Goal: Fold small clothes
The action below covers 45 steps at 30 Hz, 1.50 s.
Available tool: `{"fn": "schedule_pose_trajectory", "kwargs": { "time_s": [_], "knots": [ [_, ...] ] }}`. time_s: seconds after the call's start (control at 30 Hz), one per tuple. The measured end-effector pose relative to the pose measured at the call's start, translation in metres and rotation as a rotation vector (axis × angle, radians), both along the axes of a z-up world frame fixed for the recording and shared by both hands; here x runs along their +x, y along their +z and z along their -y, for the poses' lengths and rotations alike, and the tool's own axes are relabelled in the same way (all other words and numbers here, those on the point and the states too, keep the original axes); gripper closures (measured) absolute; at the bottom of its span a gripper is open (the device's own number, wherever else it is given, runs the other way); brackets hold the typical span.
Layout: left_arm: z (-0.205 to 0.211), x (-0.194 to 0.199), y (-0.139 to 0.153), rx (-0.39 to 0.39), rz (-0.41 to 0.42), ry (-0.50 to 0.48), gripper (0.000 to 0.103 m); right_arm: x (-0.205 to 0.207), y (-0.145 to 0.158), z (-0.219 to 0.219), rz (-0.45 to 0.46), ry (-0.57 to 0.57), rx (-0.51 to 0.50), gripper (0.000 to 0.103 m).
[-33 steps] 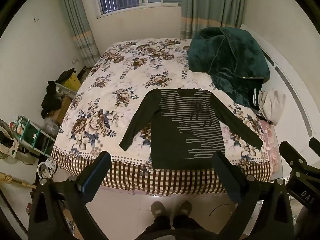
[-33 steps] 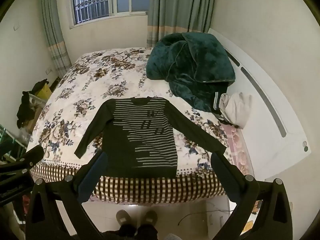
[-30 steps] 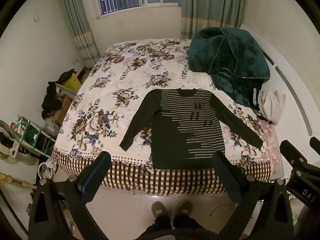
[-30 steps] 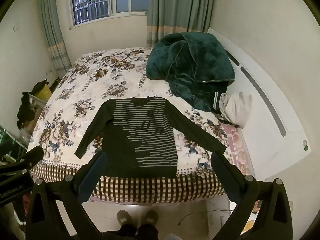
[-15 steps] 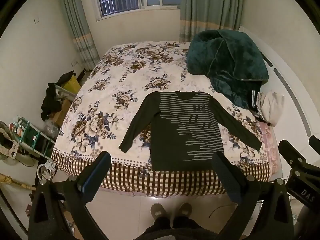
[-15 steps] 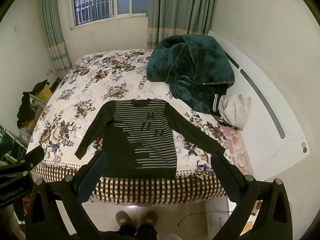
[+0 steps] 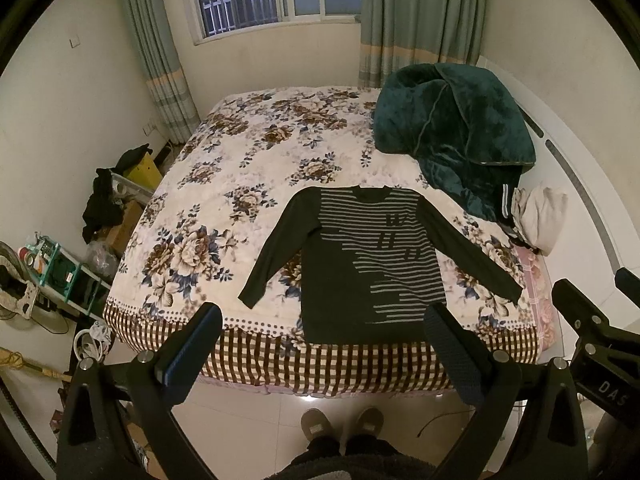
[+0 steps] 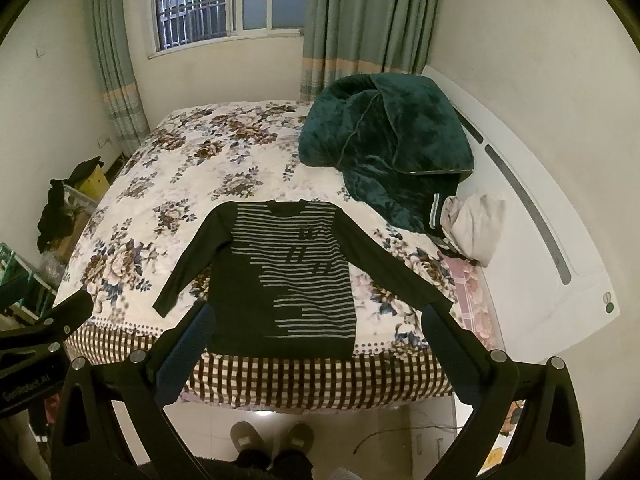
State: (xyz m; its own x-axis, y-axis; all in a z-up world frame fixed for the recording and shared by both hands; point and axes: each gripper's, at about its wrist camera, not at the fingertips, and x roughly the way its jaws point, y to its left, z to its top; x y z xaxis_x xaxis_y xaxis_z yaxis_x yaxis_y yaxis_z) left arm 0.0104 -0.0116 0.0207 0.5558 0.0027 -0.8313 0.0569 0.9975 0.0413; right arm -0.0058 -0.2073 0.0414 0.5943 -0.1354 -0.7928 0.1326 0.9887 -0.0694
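Note:
A dark long-sleeved sweater [image 7: 360,264] with grey stripes lies flat, front up, sleeves spread, near the front edge of the floral bed [image 7: 248,160]. It also shows in the right wrist view [image 8: 280,276]. My left gripper [image 7: 322,320] is open and empty, held high above the floor in front of the bed, well short of the sweater's hem. My right gripper [image 8: 316,320] is open and empty at the same distance. Each gripper shows at the edge of the other's view.
A dark green fleece blanket [image 7: 452,136] is heaped at the bed's back right, with a pale bundle of cloth [image 7: 540,216] beside it. Boxes, clothes and a small shelf [image 7: 60,268] crowd the floor left of the bed. The person's slippered feet [image 7: 340,424] stand below.
Both grippers have drawn back and up slightly, so the bed and sweater sit a little lower and smaller in view. Both stay open. The sweater has not moved.

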Motion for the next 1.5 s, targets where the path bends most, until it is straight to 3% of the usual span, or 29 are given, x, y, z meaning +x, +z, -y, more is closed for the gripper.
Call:
{"fn": "schedule_pose_trajectory", "kwargs": {
  "time_s": [1.5],
  "knots": [
    [-0.009,-0.003,0.020,-0.017,0.037,0.008,0.000,-0.003,0.015,-0.003,0.014,0.009,0.011,0.000]
  ]
}}
